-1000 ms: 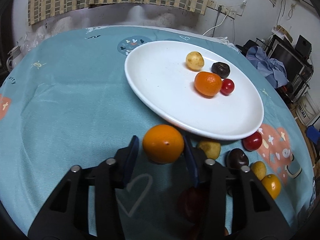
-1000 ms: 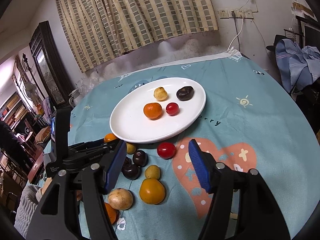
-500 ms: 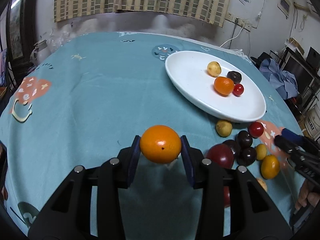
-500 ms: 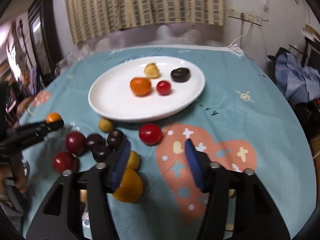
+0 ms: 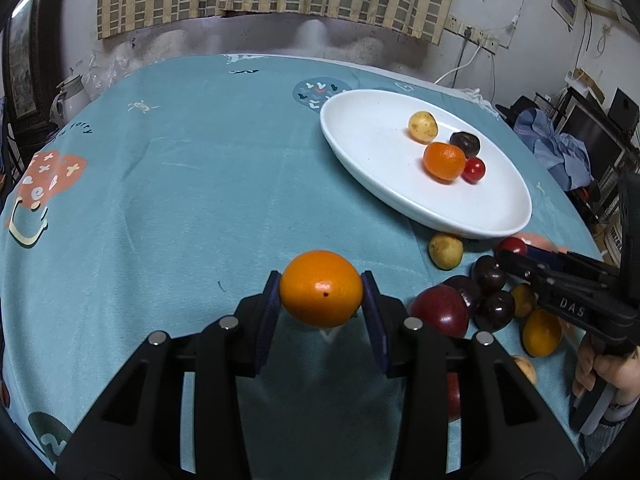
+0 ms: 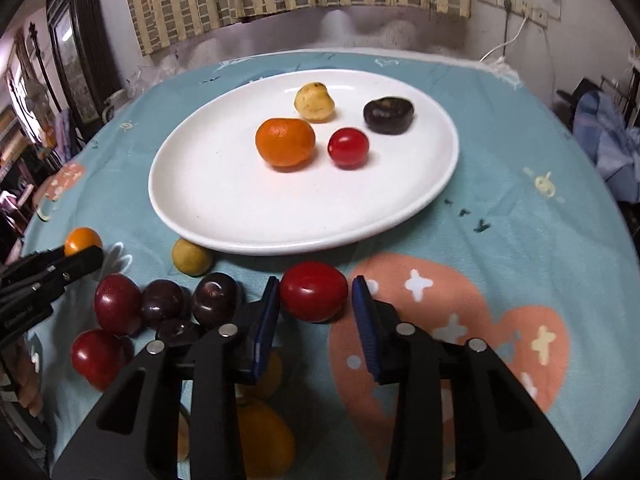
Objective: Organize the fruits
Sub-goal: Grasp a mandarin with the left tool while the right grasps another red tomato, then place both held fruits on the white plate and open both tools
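My left gripper (image 5: 321, 301) is shut on an orange (image 5: 321, 289) and holds it above the teal cloth, left of the fruit pile. The white plate (image 6: 224, 196) holds an orange (image 6: 285, 142), a yellow fruit (image 6: 315, 102), a red tomato (image 6: 348, 147) and a dark plum (image 6: 388, 115). My right gripper (image 6: 315, 305) is open, its pads on either side of a red tomato (image 6: 313, 297) lying on the cloth in front of the plate. A gap shows on the tomato's right side.
Loose fruit lies left of the right gripper: dark plums (image 6: 216, 299), red plums (image 6: 117, 309), a yellow fruit (image 6: 191, 257), an orange (image 6: 264, 442) under the gripper. The left gripper's tip (image 6: 60, 270) shows at far left. Curtains and wall stand behind the round table.
My left gripper carried the orange away from the plate edge, back and left. My right gripper moved down and forward around the red tomato and narrowed.
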{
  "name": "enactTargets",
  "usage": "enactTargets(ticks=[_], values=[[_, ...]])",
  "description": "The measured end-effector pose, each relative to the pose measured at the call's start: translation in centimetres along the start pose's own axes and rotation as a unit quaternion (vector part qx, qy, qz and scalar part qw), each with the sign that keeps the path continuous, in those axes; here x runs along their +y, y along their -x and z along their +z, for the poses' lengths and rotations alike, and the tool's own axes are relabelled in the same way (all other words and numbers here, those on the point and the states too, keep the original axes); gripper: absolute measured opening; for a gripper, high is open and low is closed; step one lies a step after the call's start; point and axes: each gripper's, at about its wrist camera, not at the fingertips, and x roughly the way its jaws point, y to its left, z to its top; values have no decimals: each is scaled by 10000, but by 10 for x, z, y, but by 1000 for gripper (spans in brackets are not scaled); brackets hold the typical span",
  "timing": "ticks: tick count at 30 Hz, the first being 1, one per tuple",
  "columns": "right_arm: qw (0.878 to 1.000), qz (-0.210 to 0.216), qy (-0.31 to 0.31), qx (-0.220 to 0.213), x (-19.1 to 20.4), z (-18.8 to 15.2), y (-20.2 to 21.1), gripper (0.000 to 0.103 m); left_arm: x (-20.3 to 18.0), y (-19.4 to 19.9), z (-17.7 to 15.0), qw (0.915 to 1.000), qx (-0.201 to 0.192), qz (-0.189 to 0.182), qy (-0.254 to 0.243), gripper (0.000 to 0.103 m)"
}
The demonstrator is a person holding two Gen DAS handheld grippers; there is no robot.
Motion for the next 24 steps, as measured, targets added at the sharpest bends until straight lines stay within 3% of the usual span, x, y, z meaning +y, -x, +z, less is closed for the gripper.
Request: enactTargets(ticks=[8, 15, 19, 24], values=[[9999, 41, 59, -150, 3, -6, 15, 31, 0, -7, -3, 9999, 99, -42, -1, 40], [9963, 354, -113, -773, 3, -15, 68, 31, -3, 11, 0, 9997, -188, -133, -26, 40], [9955, 365, -35, -873, 7, -21, 78, 31, -14, 20, 2, 9993, -293, -183, -172, 40], [9937, 393, -158, -1036, 0, 12, 85, 31, -31, 23, 34, 9983, -427, -282, -273, 40]])
